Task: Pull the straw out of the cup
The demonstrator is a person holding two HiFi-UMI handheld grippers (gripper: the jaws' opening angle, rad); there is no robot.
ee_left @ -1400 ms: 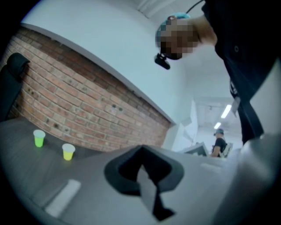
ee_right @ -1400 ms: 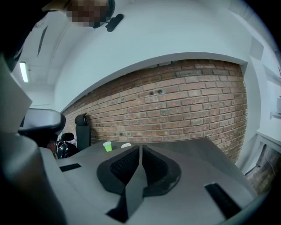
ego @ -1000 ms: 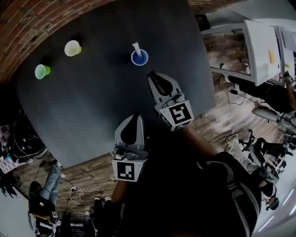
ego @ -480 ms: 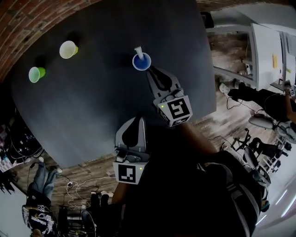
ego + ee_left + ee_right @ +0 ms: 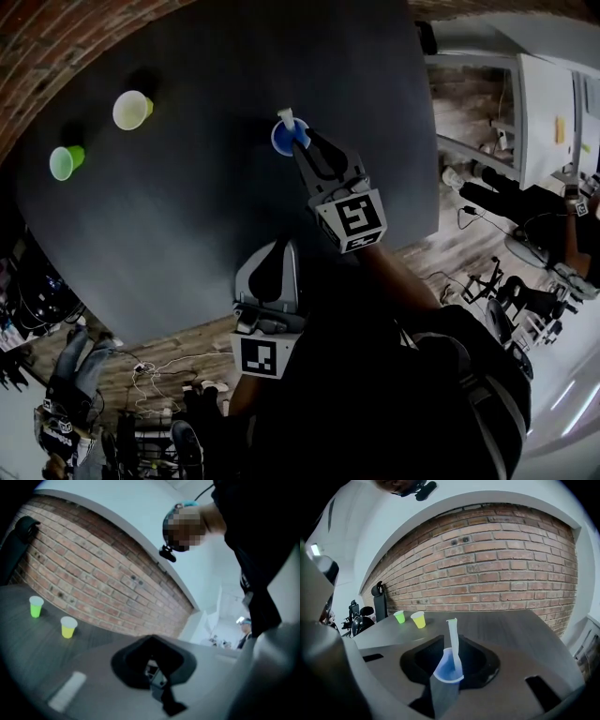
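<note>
- Brick wall [image 5: 511,564]: seen behind the blue cup [image 5: 284,141], past the table's far edge.
- Dark table [image 5: 187,234]: the cup is set toward the far-right part. The right edge is found near the cup's right and the far edge just behind it. A wide stretch of open top is left on the cup's left and on its near side.
- R gripper [image 5: 302,142]: held over the table on the cup's near-right. Its tips are at the cup's right rim and its jaws are drawn narrow. In the right gripper view the cup is seen dead centre, in line w/ the jaw opening.
- L gripper [image 5: 274,248]: held well back from the cup, near the table's near edge. Its jaws are closed together w/ nothing between them.
- Yellow cup [image 5: 131,109] and green cup [image 5: 65,161]: both well apart from the blue cup, off to its left by the table's left rim. The green one is farther out.
- Straw [image 5: 287,117]: white, still in the blue cup. It is seen upright and rising above the rim, w/ clear air round its top.
</note>
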